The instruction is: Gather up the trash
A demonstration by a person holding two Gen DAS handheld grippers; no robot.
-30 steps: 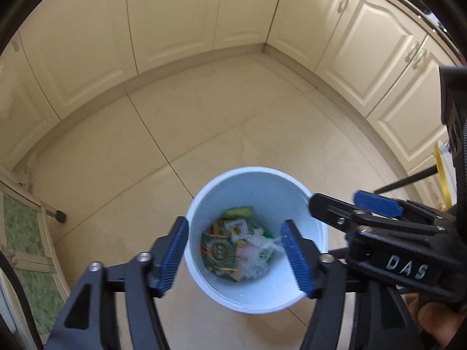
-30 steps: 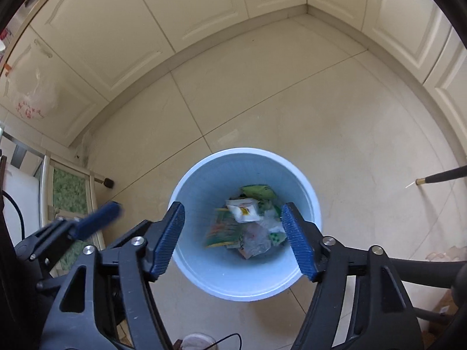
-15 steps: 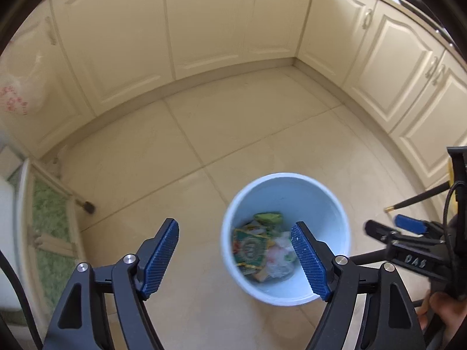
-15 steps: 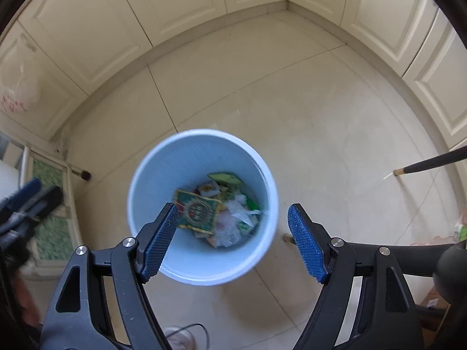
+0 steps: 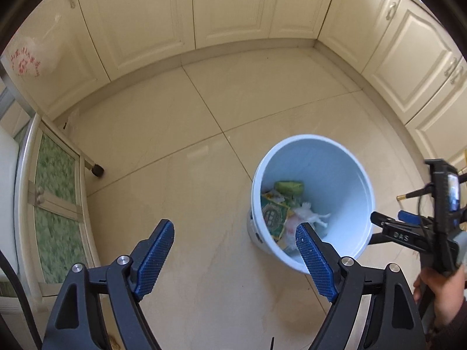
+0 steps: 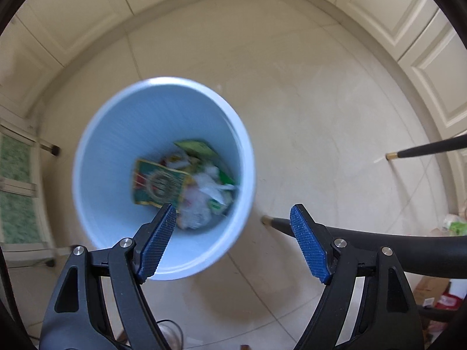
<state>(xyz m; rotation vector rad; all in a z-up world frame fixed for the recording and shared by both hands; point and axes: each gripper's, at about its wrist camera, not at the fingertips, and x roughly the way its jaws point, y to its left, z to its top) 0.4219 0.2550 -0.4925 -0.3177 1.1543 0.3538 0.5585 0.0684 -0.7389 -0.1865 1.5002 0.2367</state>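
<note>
- The left gripper hangs over bare floor tiles; its blue-padded jaws are opening with nothing between them.
- The pale blue bin stands on the tiles to the right of that gripper, its near rim just behind the right pad.
- Trash lies at the bottom of the bin: a green packet with a round emblem, a green wrapper on the far side, and crumpled white plastic.
- The right gripper points down beside the bin, its jaws also opening and empty; the left pad overlaps the bin's mouth, the right pad sits over floor.
- That view is motion-blurred, so the smaller scraps of trash are hard to name.
- A hand at the right edge holds the right gripper's handle.
- Cream cabinets line the far wall and right side.
- A glass-fronted cupboard stands at the left.
</note>
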